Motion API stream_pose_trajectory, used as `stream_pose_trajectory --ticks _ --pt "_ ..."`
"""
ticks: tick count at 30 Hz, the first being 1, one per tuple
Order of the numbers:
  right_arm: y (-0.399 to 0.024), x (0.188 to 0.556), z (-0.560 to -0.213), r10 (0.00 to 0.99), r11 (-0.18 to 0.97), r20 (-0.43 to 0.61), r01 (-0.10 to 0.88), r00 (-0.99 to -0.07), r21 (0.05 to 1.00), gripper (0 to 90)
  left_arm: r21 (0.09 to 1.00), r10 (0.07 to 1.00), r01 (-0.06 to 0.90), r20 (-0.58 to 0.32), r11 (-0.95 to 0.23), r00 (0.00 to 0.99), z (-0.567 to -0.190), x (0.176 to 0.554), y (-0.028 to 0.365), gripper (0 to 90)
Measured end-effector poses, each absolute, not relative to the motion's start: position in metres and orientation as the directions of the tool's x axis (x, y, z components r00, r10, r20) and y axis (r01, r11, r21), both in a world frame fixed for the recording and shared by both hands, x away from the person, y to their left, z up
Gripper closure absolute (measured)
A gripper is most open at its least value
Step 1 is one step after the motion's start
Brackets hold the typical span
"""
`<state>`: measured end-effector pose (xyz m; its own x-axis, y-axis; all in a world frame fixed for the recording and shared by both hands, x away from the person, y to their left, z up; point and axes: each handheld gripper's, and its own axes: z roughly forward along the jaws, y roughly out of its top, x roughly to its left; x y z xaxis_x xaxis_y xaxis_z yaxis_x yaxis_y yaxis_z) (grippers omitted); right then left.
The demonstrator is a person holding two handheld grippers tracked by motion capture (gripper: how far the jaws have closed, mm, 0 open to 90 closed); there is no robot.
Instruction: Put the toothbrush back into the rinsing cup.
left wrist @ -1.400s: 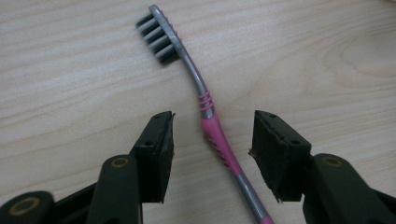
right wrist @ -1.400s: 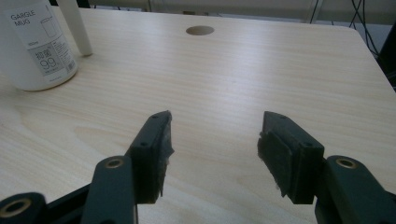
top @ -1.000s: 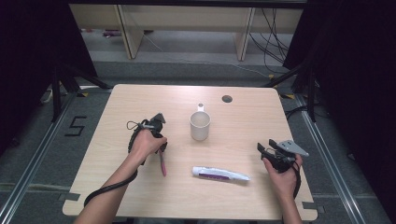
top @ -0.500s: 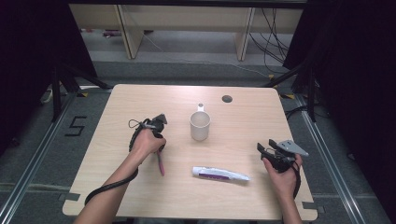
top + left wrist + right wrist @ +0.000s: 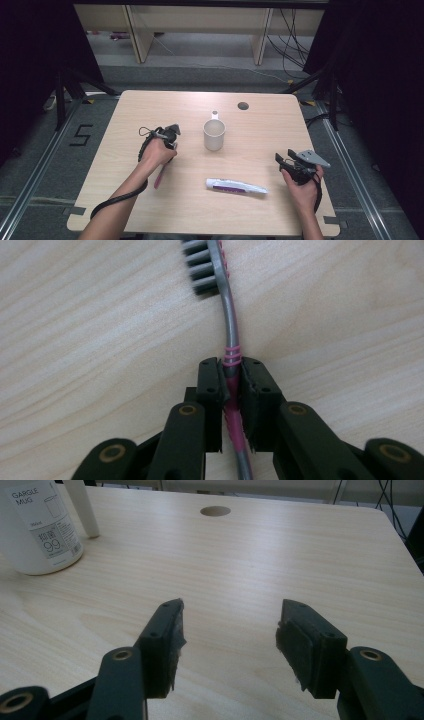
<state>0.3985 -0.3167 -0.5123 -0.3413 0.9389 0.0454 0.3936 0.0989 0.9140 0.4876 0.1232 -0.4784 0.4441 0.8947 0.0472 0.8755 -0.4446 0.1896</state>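
1. The toothbrush (image 5: 231,335) lies flat on the bench (image 5: 150,210), left of the white mug (image 5: 214,135).
2. The left hand-held gripper (image 5: 231,371) has just been closing and is clamped on its pink handle.
3. The right hand-held gripper (image 5: 227,625), right of the mug, stands apart, holding nothing.
4. Since a second ago, neither hand has shifted.
5. The toothpaste tube (image 5: 236,187) lies in front of the mug; bristles show in the left gripper view.

A white plastic gargle mug (image 5: 214,135) stands mid-table on the pale wooden tabletop (image 5: 260,130), a white-and-purple toothpaste tube (image 5: 236,187) lying nearer.
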Motion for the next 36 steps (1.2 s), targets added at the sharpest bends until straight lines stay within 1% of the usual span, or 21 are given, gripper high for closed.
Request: stream_pose_trajectory --ticks 7,10,11,13,14,15,19,20,21,22,23,25,26,27,28,29,30,31,32,35,36 --pt "-0.317 0.398 -0.512 0.940 0.101 0.042 0.394 -0.338 0.913 44.1 0.212 0.879 0.856 0.030 -0.472 0.477 -0.478 0.485 0.127 79.8" --pt "-0.316 0.398 -0.512 0.940 0.098 0.046 0.396 -0.338 0.913 44.1 0.265 0.874 0.840 0.022 -0.473 0.485 -0.473 0.480 0.133 79.9" --pt "-0.317 0.398 -0.512 0.940 0.101 0.042 0.393 -0.338 0.914 44.1 0.291 0.861 0.819 0.032 -0.494 0.508 -0.470 0.480 0.136 79.9" --pt "-0.317 0.398 -0.512 0.940 0.101 0.042 0.393 -0.338 0.914 44.1 0.304 0.863 0.817 0.031 -0.489 0.505 -0.468 0.478 0.138 80.0" --pt "-0.316 0.398 -0.512 0.941 0.103 0.039 0.395 -0.337 0.913 44.1 0.373 0.860 0.793 0.026 -0.482 0.510 -0.466 0.476 0.141 80.0" --pt "-0.316 0.398 -0.512 0.941 0.103 0.039 0.395 -0.337 0.913 44.1 0.373 0.860 0.793 0.026 -0.482 0.510 -0.466 0.476 0.141 80.0" --pt "-0.315 0.399 -0.513 0.935 0.100 0.046 0.388 -0.350 0.916 44.1 0.487 0.850 0.739 0.014 -0.466 0.527 -0.460 0.470 0.149 80.0" --pt "-0.315 0.399 -0.513 0.934 0.100 0.048 0.388 -0.353 0.916 44.1 0.553 0.844 0.701 0.007 -0.450 0.536 -0.458 0.467 0.152 80.1" --pt "-0.315 0.399 -0.513 0.934 0.100 0.047 0.388 -0.353 0.916 44.1 0.585 0.844 0.683 0.005 -0.438 0.537 -0.457 0.465 0.154 80.1" --pt "-0.315 0.399 -0.513 0.934 0.100 0.047 0.388 -0.353 0.916 44.1 0.585 0.844 0.683 0.005 -0.438 0.537 -0.457 0.465 0.154 80.1" --pt "-0.315 0.399 -0.513 0.934 0.101 0.047 0.387 -0.353 0.916 44.1 0.612 0.842 0.666 0.001 -0.427 0.540 -0.456 0.463 0.156 80.1" --pt "-0.315 0.399 -0.513 0.934 0.100 0.048 0.388 -0.354 0.916 44.1 0.694 0.841 0.611 -0.017 -0.380 0.541 -0.453 0.458 0.160 80.1" --pt "-0.315 0.399 -0.513 0.934 0.100 0.048 0.388 -0.354 0.916 44.1 0.694 0.841 0.611 -0.017 -0.380 0.541 -0.453 0.458 0.160 80.2" --pt "-0.315 0.399 -0.513 0.934 0.100 0.048 0.388 -0.354 0.916 44.1 0.727 0.842 0.582 -0.008 -0.365 0.539 -0.452 0.456 0.162 80.2" --pt "-0.315 0.399 -0.513 0.935 0.100 0.047 0.388 -0.351 0.916 44.1 0.774 0.848 0.553 -0.038 -0.310 0.529 -0.452 0.454 0.164 80.2" --pt "-0.315 0.399 -0.513 0.935 0.100 0.046 0.387 -0.351 0.916 44.1 0.774 0.848 0.553 -0.038 -0.310 0.529 -0.452 0.454 0.164 80.2" --pt "-0.315 0.399 -0.513 0.935 0.100 0.046 0.387 -0.351 0.916 44.1 0.801 0.848 0.528 -0.047 -0.284 0.528 -0.452 0.452 0.166 80.2" --pt "-0.316 0.399 -0.513 0.936 0.113 0.031 0.382 -0.350 0.917 44.2 0.841 0.854 0.493 -0.074 -0.224 0.515 -0.453 0.450 0.165 80.2" --pt "-0.316 0.398 -0.512 0.940 0.118 0.022 0.386 -0.340 0.915 44.2 0.862 0.855 0.466 -0.080 -0.198 0.512 -0.454 0.449 0.165 80.2" --pt "-0.317 0.398 -0.511 0.941 0.127 0.014 0.391 -0.338 0.911 44.2 0.878 0.850 0.441 -0.080 -0.188 0.521 -0.454 0.448 0.166 80.2" --pt "-0.316 0.398 -0.512 0.940 0.117 0.023 0.384 -0.341 0.916 44.3 0.894 0.843 0.414 -0.084 -0.171 0.531 -0.455 0.447 0.165 80.2"
